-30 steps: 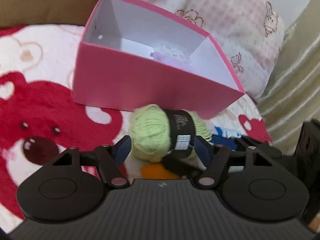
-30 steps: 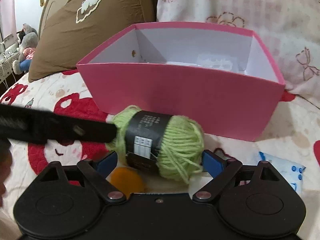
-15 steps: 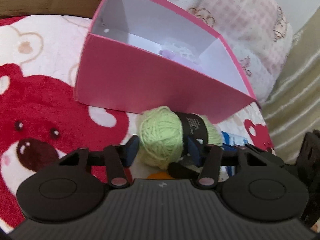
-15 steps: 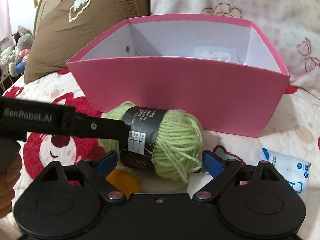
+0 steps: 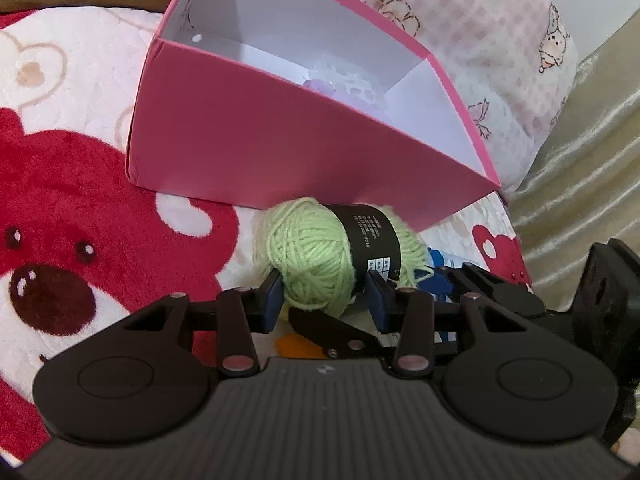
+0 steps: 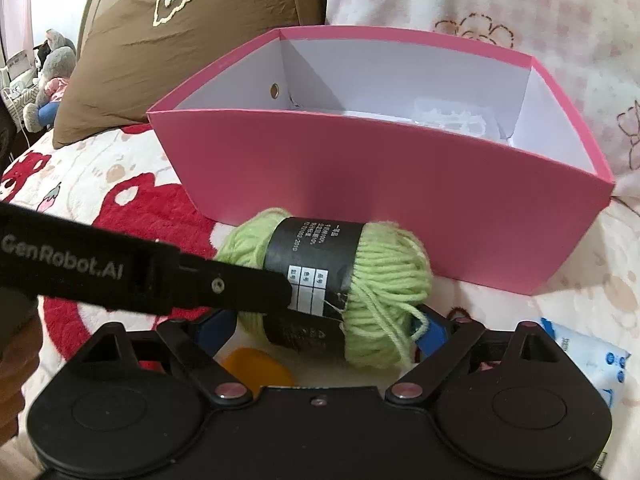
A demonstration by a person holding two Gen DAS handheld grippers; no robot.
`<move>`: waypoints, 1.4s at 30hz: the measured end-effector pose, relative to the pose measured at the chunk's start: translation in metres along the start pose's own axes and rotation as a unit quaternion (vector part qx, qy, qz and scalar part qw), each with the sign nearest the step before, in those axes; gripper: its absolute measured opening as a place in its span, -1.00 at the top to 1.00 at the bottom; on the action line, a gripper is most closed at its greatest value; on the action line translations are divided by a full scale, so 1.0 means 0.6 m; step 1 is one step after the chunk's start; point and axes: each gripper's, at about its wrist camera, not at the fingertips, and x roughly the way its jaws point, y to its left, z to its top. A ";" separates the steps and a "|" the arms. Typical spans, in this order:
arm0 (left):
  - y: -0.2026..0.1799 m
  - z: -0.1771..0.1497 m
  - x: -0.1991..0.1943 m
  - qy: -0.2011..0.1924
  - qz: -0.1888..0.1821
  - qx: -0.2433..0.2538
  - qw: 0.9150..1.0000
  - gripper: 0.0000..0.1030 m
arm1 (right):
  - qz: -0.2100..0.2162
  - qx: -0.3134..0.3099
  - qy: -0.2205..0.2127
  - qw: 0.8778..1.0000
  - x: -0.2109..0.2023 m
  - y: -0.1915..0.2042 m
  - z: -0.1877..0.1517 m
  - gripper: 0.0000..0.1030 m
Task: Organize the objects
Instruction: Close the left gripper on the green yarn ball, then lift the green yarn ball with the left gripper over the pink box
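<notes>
Bed with red bear blanket (image 5: 80, 208), open pink box (image 6: 400, 184) on it, green yarn ball (image 5: 316, 256) lying just in front of the box, left gripper (image 5: 324, 300) jaws just closed and clamped on the yarn, right gripper (image 6: 324, 332) jaws apart around it.

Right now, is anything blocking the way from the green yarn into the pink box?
Only the pink box's own near wall, which rises right behind the green yarn. The left gripper, whose jaws have just been closing, pinches the yarn, so it must lift over that rim.
</notes>
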 end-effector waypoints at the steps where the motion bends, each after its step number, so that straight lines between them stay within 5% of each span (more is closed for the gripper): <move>1: 0.000 0.000 0.001 -0.001 -0.001 0.000 1.000 0.20 | 0.001 0.001 0.002 1.000 0.004 0.000 -0.001 -0.86; 21: -0.028 0.016 -0.033 -0.002 0.000 0.011 1.000 0.06 | -0.011 -0.007 -0.010 1.000 -0.018 0.034 0.019 -0.86; 42: -0.084 0.046 -0.105 0.044 0.002 0.050 0.998 0.02 | -0.003 -0.006 -0.031 1.000 -0.103 0.061 0.036 -0.86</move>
